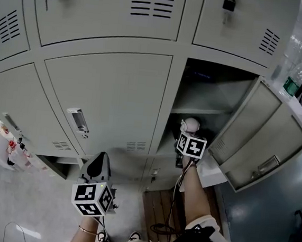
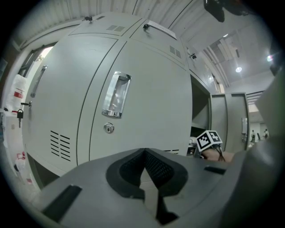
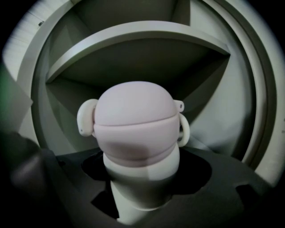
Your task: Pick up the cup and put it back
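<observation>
A pale pink cup (image 1: 190, 125) with a domed lid and side handles stands low in the open locker compartment (image 1: 209, 91), below its shelf (image 1: 200, 111). My right gripper (image 1: 188, 135) reaches into the compartment, its jaws closed round the cup's body. The right gripper view shows the cup (image 3: 133, 124) filling the middle, its white lower body set between the dark jaws of the right gripper (image 3: 143, 180). My left gripper (image 1: 99, 163) hangs lower left, in front of the closed lockers, shut and holding nothing. In its own view the left gripper (image 2: 144, 153) has its pads meeting.
The locker's door (image 1: 266, 139) swings open to the right. Closed grey locker doors fill the left, one with a recessed handle (image 1: 78, 120) (image 2: 116, 94). Padlocks hang on the upper doors (image 1: 229, 3). A wooden panel (image 1: 158, 206) lies on the floor below.
</observation>
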The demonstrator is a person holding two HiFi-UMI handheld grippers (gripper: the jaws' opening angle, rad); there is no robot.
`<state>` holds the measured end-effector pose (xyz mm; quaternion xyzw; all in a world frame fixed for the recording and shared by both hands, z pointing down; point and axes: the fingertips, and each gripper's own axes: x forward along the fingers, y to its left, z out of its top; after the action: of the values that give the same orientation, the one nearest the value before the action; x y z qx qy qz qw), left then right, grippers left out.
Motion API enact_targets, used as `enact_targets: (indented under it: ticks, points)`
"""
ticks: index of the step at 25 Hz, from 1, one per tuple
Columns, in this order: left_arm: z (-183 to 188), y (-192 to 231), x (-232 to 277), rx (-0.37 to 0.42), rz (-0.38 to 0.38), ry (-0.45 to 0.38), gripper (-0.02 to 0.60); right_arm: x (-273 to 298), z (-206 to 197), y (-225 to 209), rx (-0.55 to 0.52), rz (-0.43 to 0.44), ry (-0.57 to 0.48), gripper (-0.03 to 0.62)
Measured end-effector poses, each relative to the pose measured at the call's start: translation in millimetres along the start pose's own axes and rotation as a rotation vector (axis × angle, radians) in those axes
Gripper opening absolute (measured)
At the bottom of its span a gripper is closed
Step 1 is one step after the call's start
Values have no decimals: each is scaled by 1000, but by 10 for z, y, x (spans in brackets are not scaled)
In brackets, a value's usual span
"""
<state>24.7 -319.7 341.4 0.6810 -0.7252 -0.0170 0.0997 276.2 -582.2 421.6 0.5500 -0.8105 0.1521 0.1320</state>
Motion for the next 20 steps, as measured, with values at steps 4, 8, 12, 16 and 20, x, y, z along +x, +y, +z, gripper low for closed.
enact_targets:
  ticks: [4, 8, 12, 16, 20]
  points:
    - [-9, 20, -83, 0, 7, -1, 3, -84, -27, 17, 20, 5, -1, 360]
    - [-12, 6, -163, -1, 4, -2, 3, -232, -49, 31, 21, 4, -8, 359]
    - [-3, -30, -250, -1, -8, -6, 3, -439, -51, 35, 11, -6, -27, 357]
    - [-3, -62, -346, -1, -20, -5, 3, -708, -3, 132, -23, 11, -55, 357]
    - [4, -85, -430, 9, -34, -1, 3, -987, 52, 266, -49, 33, -74, 357]
